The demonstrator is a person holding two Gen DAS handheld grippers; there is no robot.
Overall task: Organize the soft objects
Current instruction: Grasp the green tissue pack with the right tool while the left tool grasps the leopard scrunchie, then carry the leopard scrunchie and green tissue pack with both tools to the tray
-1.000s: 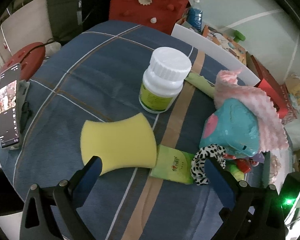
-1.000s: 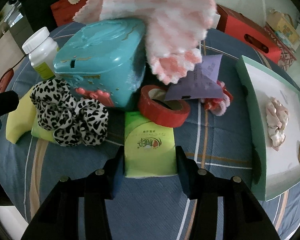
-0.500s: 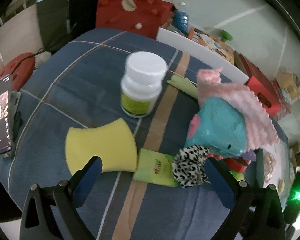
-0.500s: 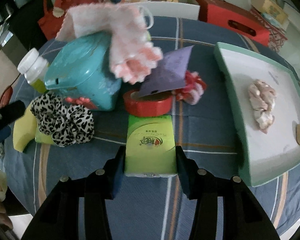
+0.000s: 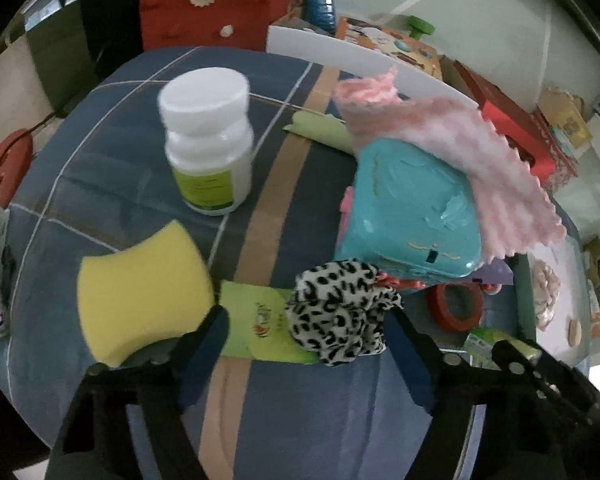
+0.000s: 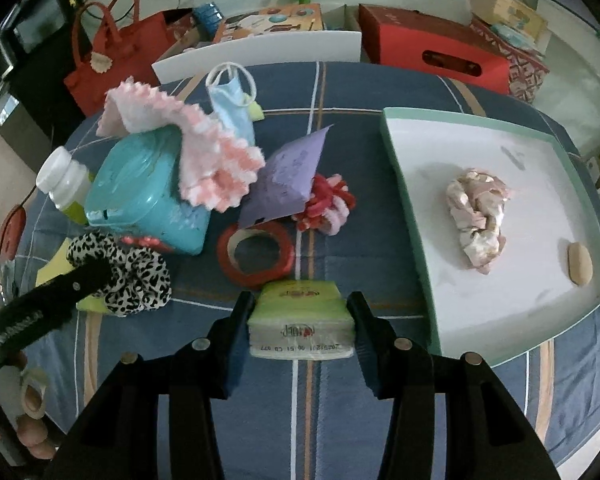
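The right gripper is squeezed tight on a green pack of tissues, low in the middle of the right wrist view. The pack is lifted above the counter, which has a blue striped cloth on it. To the right sits a white tray with a green rim. A crumpled pale pink scrunchie and a small tan oval thing lie in the tray.

The left gripper is wide apart and holds nothing. Between its 2 fingers, low in the middle of the left wrist view, lie a black and white spotted scrunchie and a second flat green tissue pack. The scrunchie rests on that pack's right end. A yellow curvy sponge touches the pack on the left side.

Above them stands a white plastic bottle with a green label. A teal plastic box sits at the right, with a fluffy pink and white cloth draped on top. A red roll of tape lies right of the spotted scrunchie.
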